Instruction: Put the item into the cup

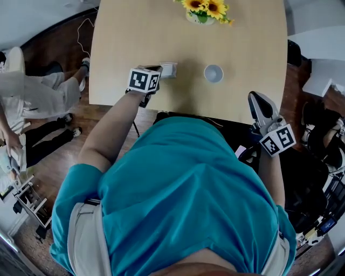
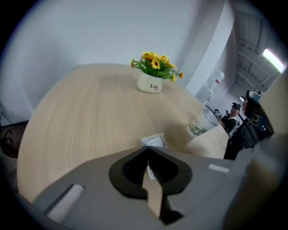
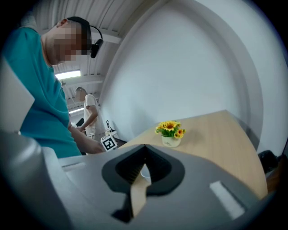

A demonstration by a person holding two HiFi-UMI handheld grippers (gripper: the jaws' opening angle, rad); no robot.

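A small white packet (image 1: pixel 168 69) lies on the pale wooden table (image 1: pixel 129 38), left of a white paper cup (image 1: pixel 213 73). My left gripper (image 1: pixel 157 71) reaches down over the table's near edge and is shut on the packet's near edge. In the left gripper view the packet (image 2: pixel 153 141) sticks out past the closed jaws (image 2: pixel 147 152), with the cup (image 2: pixel 201 123) beyond to the right. My right gripper (image 1: pixel 257 103) hangs off the table's near right corner, shut and empty. Its own view shows the cup (image 3: pixel 145 173) through the gap behind the closed jaws (image 3: pixel 144 150).
A white pot of yellow flowers (image 1: pixel 204 11) stands at the table's far edge, also visible as the flower pot (image 2: pixel 150 82) and the same flower pot (image 3: pixel 170 134). A seated person's legs (image 1: pixel 43 91) are left of the table. Cables and gear (image 1: pixel 323 178) crowd the floor at right.
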